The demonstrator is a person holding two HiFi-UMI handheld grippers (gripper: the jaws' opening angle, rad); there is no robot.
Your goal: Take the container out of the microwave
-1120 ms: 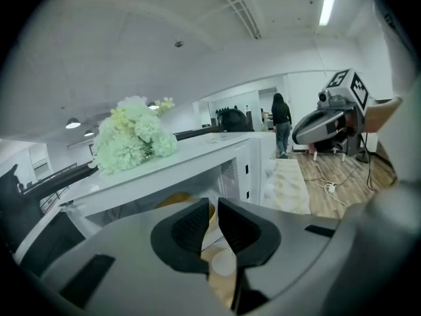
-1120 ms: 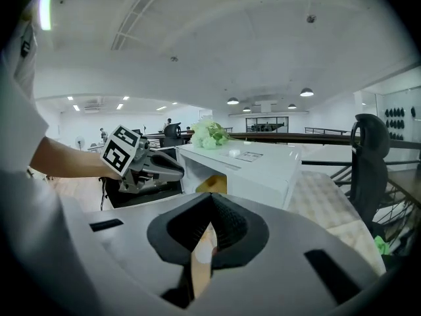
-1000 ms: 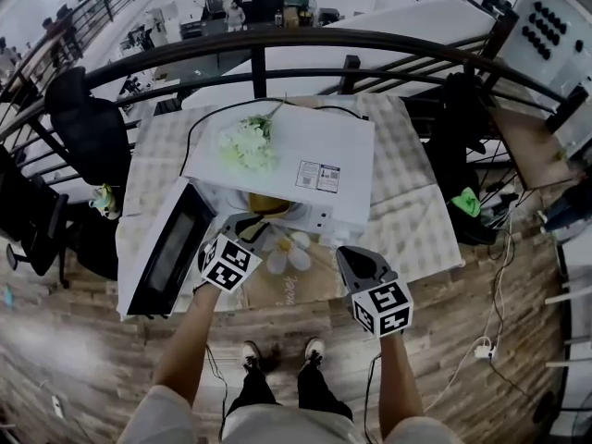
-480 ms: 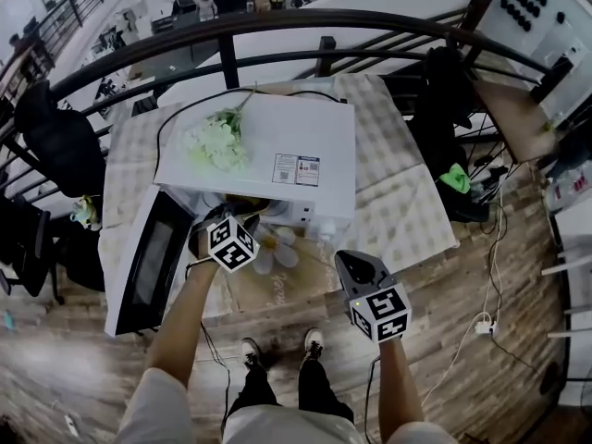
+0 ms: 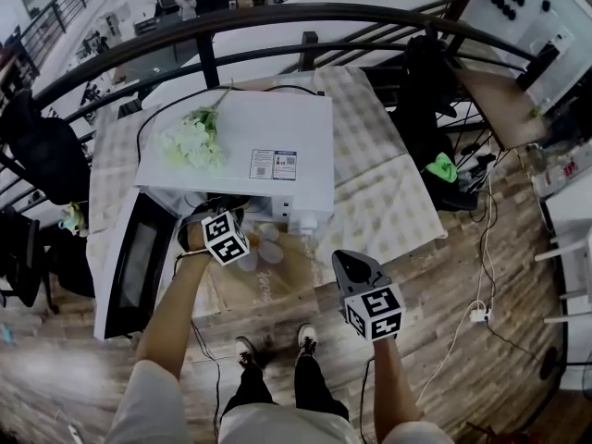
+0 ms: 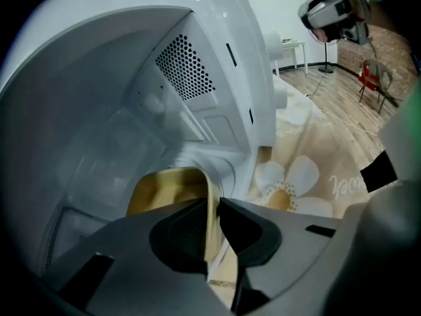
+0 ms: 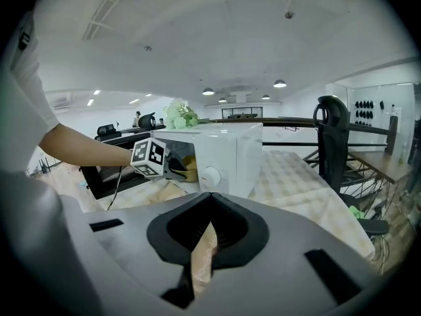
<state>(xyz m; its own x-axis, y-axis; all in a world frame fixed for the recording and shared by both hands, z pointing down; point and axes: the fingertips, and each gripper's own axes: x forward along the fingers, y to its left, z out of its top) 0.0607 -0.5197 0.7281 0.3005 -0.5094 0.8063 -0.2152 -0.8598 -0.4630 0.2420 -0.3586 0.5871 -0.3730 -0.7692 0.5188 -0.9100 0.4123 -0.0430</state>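
Observation:
The white microwave (image 5: 250,151) stands on the table with its door (image 5: 129,262) swung open to the left. In the left gripper view a yellow container (image 6: 164,189) sits in the cavity, and my left gripper (image 6: 214,209) is shut on its near rim. From the head view the left gripper (image 5: 211,225) reaches into the opening and the container is hidden. The right gripper view shows the container (image 7: 186,170) just behind the left gripper's marker cube (image 7: 150,155). My right gripper (image 5: 342,259) hangs shut and empty in front of the table's edge.
A bunch of pale flowers (image 5: 190,141) lies on top of the microwave. A brown mat with a daisy print (image 5: 268,266) lies in front of it on the checked tablecloth (image 5: 379,192). A black railing (image 5: 305,17) runs behind the table. A black chair (image 7: 329,143) stands to the right.
My left gripper has moved forward into the microwave opening, and the container no longer shows in the head view. The right gripper has stayed in place.

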